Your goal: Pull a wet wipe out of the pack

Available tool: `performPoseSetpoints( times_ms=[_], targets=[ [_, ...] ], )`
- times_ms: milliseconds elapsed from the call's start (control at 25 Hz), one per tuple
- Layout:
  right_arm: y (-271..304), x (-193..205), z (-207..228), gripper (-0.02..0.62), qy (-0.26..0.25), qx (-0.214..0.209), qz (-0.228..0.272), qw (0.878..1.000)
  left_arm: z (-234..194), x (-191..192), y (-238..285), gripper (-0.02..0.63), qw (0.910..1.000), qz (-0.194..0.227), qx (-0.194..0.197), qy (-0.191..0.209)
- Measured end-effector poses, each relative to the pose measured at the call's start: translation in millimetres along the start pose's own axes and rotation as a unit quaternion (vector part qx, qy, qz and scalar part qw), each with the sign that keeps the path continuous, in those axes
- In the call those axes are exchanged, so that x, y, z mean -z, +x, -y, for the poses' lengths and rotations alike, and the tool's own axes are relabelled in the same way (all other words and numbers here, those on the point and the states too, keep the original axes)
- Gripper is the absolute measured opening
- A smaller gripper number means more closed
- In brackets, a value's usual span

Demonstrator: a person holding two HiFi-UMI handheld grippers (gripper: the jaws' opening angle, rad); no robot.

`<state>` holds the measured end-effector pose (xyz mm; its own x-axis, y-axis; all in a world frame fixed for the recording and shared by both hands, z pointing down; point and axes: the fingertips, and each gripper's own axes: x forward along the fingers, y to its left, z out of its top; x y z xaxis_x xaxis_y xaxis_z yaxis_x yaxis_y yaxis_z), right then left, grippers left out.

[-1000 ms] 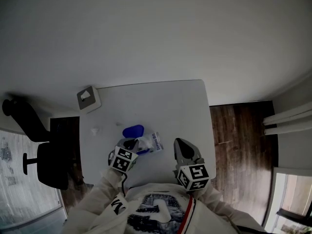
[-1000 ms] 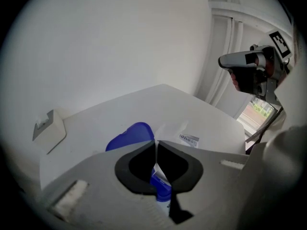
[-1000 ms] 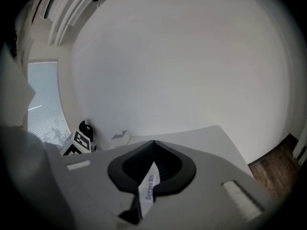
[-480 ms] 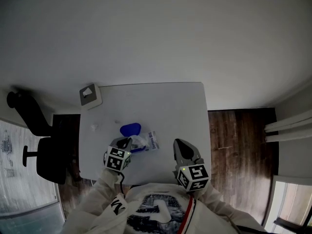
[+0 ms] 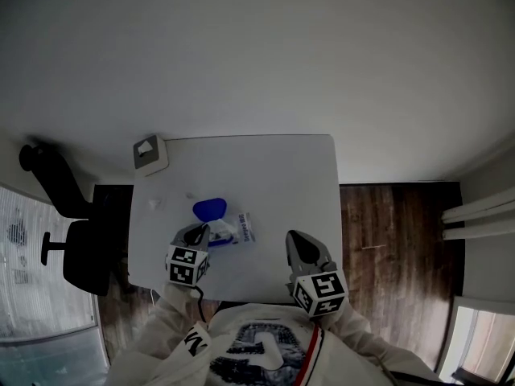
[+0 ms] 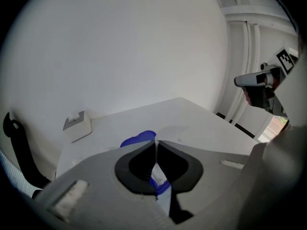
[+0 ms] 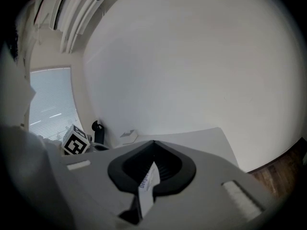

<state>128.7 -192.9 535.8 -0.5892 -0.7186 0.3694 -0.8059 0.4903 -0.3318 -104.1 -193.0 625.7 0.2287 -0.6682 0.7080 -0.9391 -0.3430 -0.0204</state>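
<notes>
The wet wipe pack point(image 5: 243, 229) lies on the white table point(image 5: 273, 175), its blue lid point(image 5: 209, 208) flipped open toward the far left. My left gripper point(image 5: 203, 232) hangs just left of the pack's opening, tilted down and shut on a pale bit of wet wipe point(image 5: 219, 230) that leads back to the pack. In the left gripper view the tips point(image 6: 156, 143) meet, the lid point(image 6: 139, 139) lies just beyond them, and white wipe point(image 6: 163, 202) shows in the hollow below. My right gripper point(image 5: 294, 236) hovers right of the pack, tips together point(image 7: 153, 142); a printed white strip shows through its hollow.
A small grey-white box point(image 5: 150, 153) sits at the table's far left corner. A tiny white scrap point(image 5: 153, 204) lies near the left edge. A black office chair point(image 5: 72, 248) stands left of the table, with dark wood floor point(image 5: 394, 240) to the right.
My left gripper, still shut, has risen and drawn left, away from the pack. The right gripper has hardly shifted in view.
</notes>
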Motion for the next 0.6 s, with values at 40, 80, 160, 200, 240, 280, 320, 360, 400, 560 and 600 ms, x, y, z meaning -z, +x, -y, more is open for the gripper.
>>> performPoseSetpoints(
  times_ms=[40,80,160,200,240,280,320,360,400,560,600],
  targets=[
    [-1,1,2,0.005,0.001,-0.001,0.0,1.0,1,-1,-2,0.006,1.0,0.003,-0.004,-0.001],
    [-3,2,3,0.005,0.003,-0.002,0.0,1.0,2,-2,-4,0.006,1.0,0.006,-0.006,-0.002],
    [-5,3,7,0.005,0.007,0.0,0.001,1.0,6,-6,-8,0.006,0.9999,0.014,-0.006,-0.002],
    [-6,3,8,0.005,0.008,0.001,0.001,1.0,8,-10,-11,0.006,0.9998,0.021,-0.006,-0.001],
    [-7,3,9,0.005,0.008,0.002,0.002,1.0,9,-13,-14,0.006,0.9996,0.028,-0.007,0.0],
    [-7,4,10,0.005,0.008,0.003,0.002,1.0,10,-17,-16,0.006,0.9993,0.037,-0.006,0.0],
    [-8,5,11,0.005,0.009,0.004,0.001,1.0,12,-21,-19,0.006,0.9989,0.046,-0.004,0.001],
    [-9,7,11,0.005,0.011,0.005,0.0,1.0,13,-25,-22,0.006,0.9986,0.053,-0.003,0.003],
    [-10,8,12,0.005,0.012,0.007,-0.001,1.0,15,-28,-26,0.006,0.9983,0.058,-0.002,0.008],
    [-11,7,8,0.005,0.005,0.008,-0.001,1.0,16,-44,-39,0.006,0.9962,0.086,-0.003,0.013],
    [-11,8,5,0.005,0.001,0.008,-0.002,1.0,15,-46,-43,0.006,0.9954,0.095,-0.003,0.009]
  ],
)
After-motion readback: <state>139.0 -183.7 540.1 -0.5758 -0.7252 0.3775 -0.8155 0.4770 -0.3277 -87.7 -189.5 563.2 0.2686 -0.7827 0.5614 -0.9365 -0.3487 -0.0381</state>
